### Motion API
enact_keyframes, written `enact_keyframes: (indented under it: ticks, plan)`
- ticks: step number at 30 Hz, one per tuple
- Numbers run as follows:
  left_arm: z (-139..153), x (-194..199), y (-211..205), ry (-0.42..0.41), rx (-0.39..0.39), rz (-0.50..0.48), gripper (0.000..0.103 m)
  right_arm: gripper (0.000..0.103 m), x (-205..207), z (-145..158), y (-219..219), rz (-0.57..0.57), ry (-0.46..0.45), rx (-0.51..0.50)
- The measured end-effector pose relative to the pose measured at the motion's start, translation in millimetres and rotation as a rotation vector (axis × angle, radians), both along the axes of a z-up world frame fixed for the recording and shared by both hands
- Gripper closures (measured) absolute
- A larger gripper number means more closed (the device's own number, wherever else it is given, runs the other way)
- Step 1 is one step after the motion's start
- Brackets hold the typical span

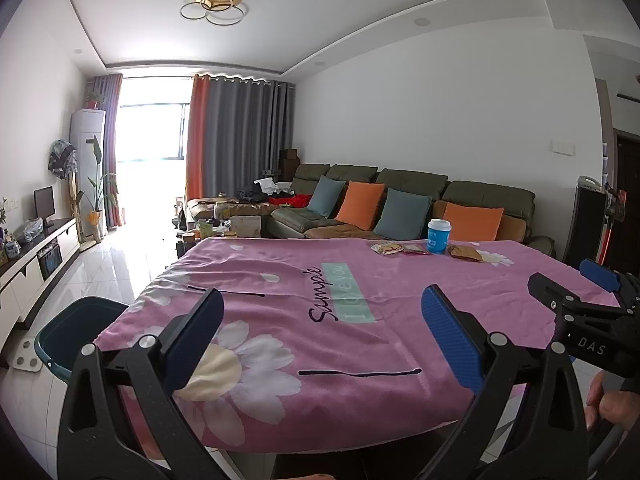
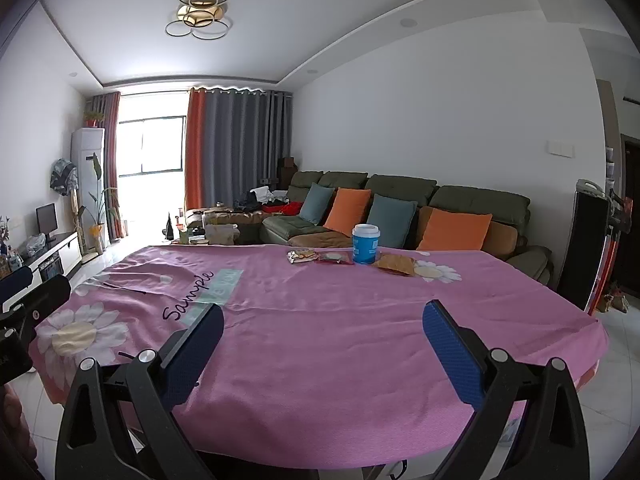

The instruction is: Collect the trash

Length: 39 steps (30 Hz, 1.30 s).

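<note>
Sitting at the far side of the pink cloth (image 2: 320, 320) are one blue cup (image 2: 365, 244) and three wrappers (image 2: 394, 264), well apart from the left gripper (image 1: 320, 340) and right gripper (image 2: 320, 344), both wide open and empty.

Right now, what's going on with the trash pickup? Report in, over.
Both grippers, left and right, open, empty. Cup and wrappers untouched at table's far side. Bin beside table. Nothing in the way.
</note>
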<state>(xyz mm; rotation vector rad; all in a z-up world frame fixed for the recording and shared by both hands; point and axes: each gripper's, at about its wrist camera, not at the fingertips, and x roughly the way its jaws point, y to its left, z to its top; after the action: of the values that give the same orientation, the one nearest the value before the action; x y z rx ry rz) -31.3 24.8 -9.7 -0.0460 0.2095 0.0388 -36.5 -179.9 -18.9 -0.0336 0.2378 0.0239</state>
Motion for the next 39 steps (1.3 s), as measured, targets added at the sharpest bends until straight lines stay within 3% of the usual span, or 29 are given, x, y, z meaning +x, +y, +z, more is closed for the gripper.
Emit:
enact_keyframes:
  ticks: [39]
  plan:
    - [-2.1, 6.1, 2.4, 0.034, -0.001, 0.002, 0.006, 0.007, 7.2, -2.8, 2.5, 0.006, 0.024, 0.003]
